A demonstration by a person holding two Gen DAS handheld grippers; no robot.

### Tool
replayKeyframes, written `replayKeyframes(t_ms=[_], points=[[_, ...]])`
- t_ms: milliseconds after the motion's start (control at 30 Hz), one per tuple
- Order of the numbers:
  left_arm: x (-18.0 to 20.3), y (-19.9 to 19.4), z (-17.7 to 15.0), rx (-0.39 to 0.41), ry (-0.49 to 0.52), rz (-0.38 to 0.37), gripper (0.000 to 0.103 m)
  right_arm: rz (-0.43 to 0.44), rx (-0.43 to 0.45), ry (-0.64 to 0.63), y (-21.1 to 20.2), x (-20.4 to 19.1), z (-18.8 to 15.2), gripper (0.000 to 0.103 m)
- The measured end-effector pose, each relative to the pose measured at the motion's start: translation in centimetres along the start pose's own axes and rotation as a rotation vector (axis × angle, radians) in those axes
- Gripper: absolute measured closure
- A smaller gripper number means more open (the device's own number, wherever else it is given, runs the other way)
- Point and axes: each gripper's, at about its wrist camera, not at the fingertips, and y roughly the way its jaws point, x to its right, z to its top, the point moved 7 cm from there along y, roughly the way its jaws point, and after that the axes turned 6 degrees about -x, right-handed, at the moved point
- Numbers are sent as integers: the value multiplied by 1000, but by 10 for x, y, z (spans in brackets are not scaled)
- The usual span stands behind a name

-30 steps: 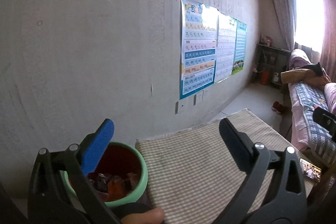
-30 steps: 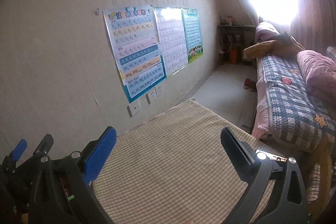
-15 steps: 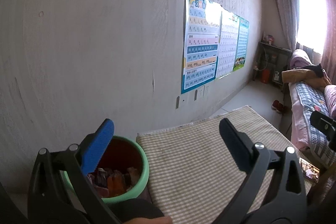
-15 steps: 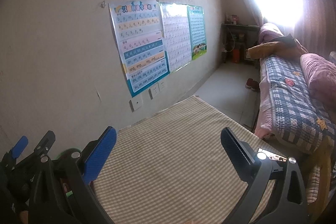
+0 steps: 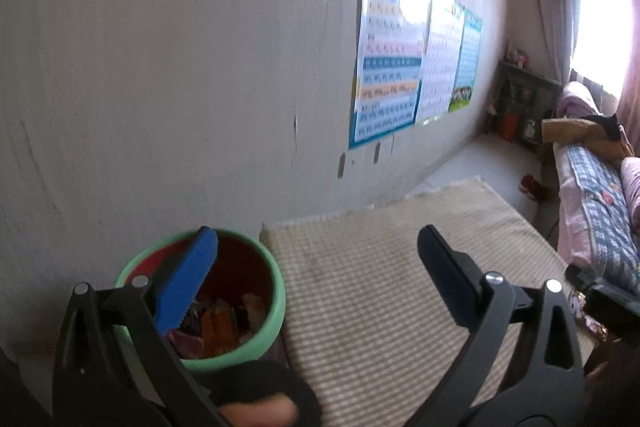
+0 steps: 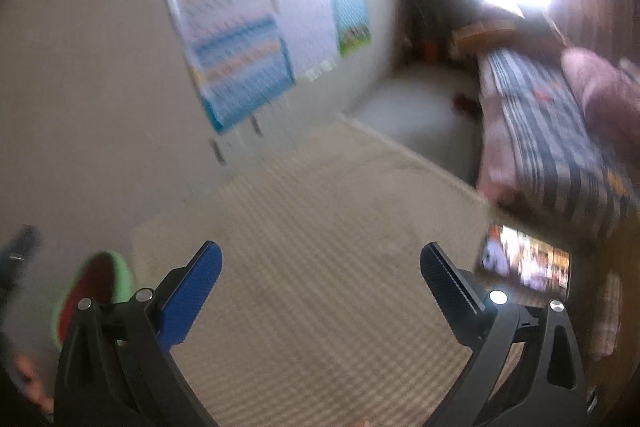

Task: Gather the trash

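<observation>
**Trash in the bin, both grippers empty**

The trash [image 5: 216,323], orange and purple wrappers, lies inside the green bin [image 5: 276,311] at the lower left of my left view, beside the checked cloth [image 5: 380,267]. My left gripper [image 5: 316,267] stands spread wide, holding nothing, its blue pad over the bin. My right gripper [image 6: 320,275], in a blurred view, also gapes over the cloth. Posters [image 5: 388,67] hang upper right.

The checked tablecloth [image 5: 392,291] looks bare and passable, though blurred; bin [image 5: 272,323] blocks its left edge.
</observation>
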Motion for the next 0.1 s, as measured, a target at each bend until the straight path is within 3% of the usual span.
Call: replayKeyframes(t_ms=[100], points=[[-8, 5, -7, -7, 4, 19, 5, -64, -71, 67, 46, 36, -18, 7]])
